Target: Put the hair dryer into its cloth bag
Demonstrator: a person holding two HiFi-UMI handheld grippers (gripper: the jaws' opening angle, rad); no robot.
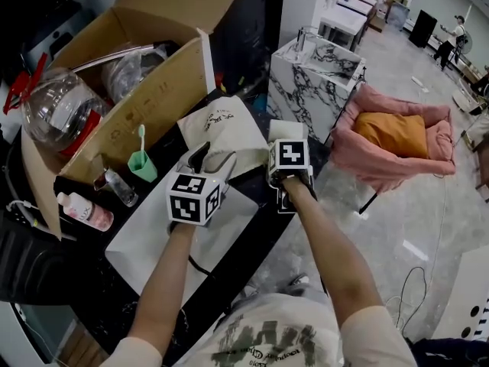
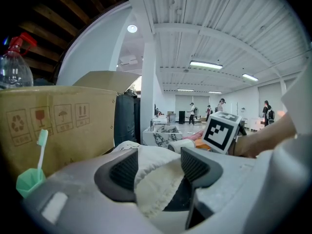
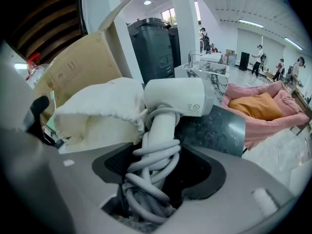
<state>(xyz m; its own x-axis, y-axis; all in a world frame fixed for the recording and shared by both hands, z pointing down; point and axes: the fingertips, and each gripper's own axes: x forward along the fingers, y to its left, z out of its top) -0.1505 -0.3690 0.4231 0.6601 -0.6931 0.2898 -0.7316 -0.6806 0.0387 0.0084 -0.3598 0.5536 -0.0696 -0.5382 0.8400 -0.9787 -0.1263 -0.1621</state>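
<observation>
The left gripper [image 2: 158, 172] is pinched shut on a fold of the cream cloth bag [image 2: 151, 191]. It holds the bag's mouth up off the counter [image 1: 170, 147], so there is an opening to aim at. The right gripper [image 3: 158, 169] is clamped round the handle of the white hair dryer [image 3: 178, 95]. The cord [image 3: 155, 152] is wound round that handle under the jaws, presumably so it cannot trail. One end of the dryer's barrel meets the bag's rim; I can't tell whether it is inside at all. Both are held beside the open cardboard box [image 1: 145, 90]. The sagging cloth looks likely to snag, so the mouth probably needs spreading wider.
</observation>
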